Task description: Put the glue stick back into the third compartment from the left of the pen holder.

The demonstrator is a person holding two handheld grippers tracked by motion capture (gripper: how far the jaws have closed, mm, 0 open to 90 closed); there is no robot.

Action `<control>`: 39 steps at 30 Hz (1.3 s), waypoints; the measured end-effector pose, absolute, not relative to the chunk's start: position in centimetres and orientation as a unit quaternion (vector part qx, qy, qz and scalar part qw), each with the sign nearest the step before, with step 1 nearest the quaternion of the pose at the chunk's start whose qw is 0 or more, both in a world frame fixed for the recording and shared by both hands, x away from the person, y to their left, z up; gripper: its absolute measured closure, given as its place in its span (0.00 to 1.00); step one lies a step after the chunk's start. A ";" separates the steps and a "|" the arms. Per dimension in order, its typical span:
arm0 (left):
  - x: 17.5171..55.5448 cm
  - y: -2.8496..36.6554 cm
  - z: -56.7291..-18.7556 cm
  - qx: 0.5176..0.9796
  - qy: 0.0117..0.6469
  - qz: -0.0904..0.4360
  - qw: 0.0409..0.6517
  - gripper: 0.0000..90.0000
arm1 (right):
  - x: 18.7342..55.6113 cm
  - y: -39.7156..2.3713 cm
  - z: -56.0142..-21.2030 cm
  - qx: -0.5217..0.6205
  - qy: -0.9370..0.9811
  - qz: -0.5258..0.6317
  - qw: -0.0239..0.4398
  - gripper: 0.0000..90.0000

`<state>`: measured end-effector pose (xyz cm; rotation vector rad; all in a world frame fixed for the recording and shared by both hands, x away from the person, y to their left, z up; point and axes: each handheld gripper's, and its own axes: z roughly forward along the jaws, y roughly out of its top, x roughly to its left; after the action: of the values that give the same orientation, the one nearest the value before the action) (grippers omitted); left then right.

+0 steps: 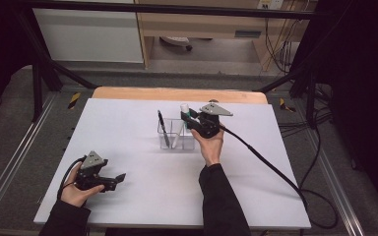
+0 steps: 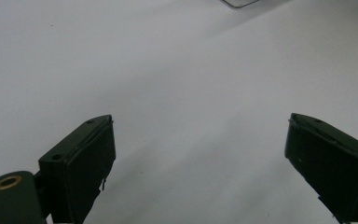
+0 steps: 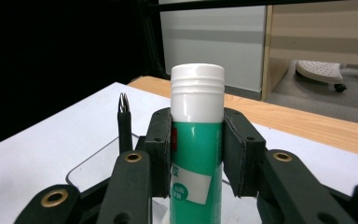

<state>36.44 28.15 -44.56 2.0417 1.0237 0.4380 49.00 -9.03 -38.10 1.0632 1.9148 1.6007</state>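
The right hand-held gripper [image 3: 196,154] pinches a green glue stick [image 3: 196,140] by its body, white cap up and long axis upright. In the high view it hangs over the right end of a clear plastic organiser [image 1: 176,133] standing near the middle of the tabletop [image 1: 128,123], toward the far edge. A black pen [image 1: 163,128] leans in the organiser's left compartment. The open compartment lies directly below the stick, so the coming move looks like a straight lowering along that axis. The left hand-held gripper [image 2: 200,154] rests near the front left corner, jaws spread with nothing between them, well apart from the organiser.
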 end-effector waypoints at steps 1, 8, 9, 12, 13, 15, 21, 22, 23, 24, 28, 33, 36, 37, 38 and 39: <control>36.4 28.2 -44.6 0.806 0.404 0.173 0.397 0.09 | 49.0 -9.0 -38.2 0.383 0.691 0.575 0.214 0.73; 36.5 28.1 -44.6 0.807 0.403 0.173 0.395 0.09 | 48.9 -9.2 -38.9 0.382 0.689 0.577 0.214 0.73; 36.5 28.1 -44.6 0.807 0.403 0.173 0.395 0.09 | 48.8 -9.2 -39.0 0.384 0.689 0.577 0.212 0.73; 36.5 28.1 -44.6 0.808 0.403 0.172 0.395 0.09 | 48.7 -9.4 -39.3 0.381 0.689 0.579 0.213 0.73; 36.5 28.1 -44.6 0.807 0.403 0.172 0.395 0.09 | 48.7 -9.4 -39.4 0.381 0.688 0.580 0.213 0.73; 36.5 28.1 -44.6 0.807 0.404 0.172 0.395 0.09 | 48.6 -9.5 -39.6 0.379 0.688 0.581 0.213 0.73; 36.5 28.1 -44.6 0.808 0.403 0.172 0.394 0.09 | 48.4 -9.5 -39.8 0.373 0.690 0.580 0.221 0.73; 36.5 28.1 -44.6 0.808 0.404 0.172 0.394 0.09 | 48.3 -9.5 -40.0 0.373 0.690 0.579 0.221 0.73; 36.5 28.1 -44.6 0.808 0.404 0.172 0.394 0.09 | 48.3 -9.5 -40.1 0.372 0.690 0.580 0.221 0.73; 36.5 28.1 -44.6 0.808 0.403 0.172 0.394 0.09 | 48.3 -9.5 -40.2 0.372 0.690 0.580 0.221 0.73; 36.5 28.1 -44.6 0.808 0.403 0.172 0.394 0.09 | 48.1 -9.6 -40.5 0.374 0.692 0.577 0.220 0.73; 36.5 28.1 -44.6 0.808 0.403 0.172 0.394 0.09 | 47.9 -9.8 -41.0 0.373 0.699 0.570 0.220 0.73; 36.5 28.1 -44.6 0.809 0.403 0.172 0.393 0.09 | 47.8 -9.8 -41.2 0.371 0.707 0.560 0.221 0.73; 36.5 28.1 -44.6 0.809 0.402 0.172 0.393 0.09 | 47.8 -9.9 -41.3 0.371 0.708 0.559 0.221 0.73; 36.5 28.1 -44.7 0.809 0.402 0.172 0.393 0.09 | 47.7 -9.9 -41.3 0.372 0.710 0.557 0.219 0.73; 36.5 28.1 -44.7 0.809 0.402 0.171 0.393 0.09 | 47.7 -9.9 -41.4 0.373 0.713 0.553 0.216 0.73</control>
<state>36.47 28.07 -44.65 2.0533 1.0213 0.4338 47.73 -9.90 -41.37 1.0342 1.9753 1.5320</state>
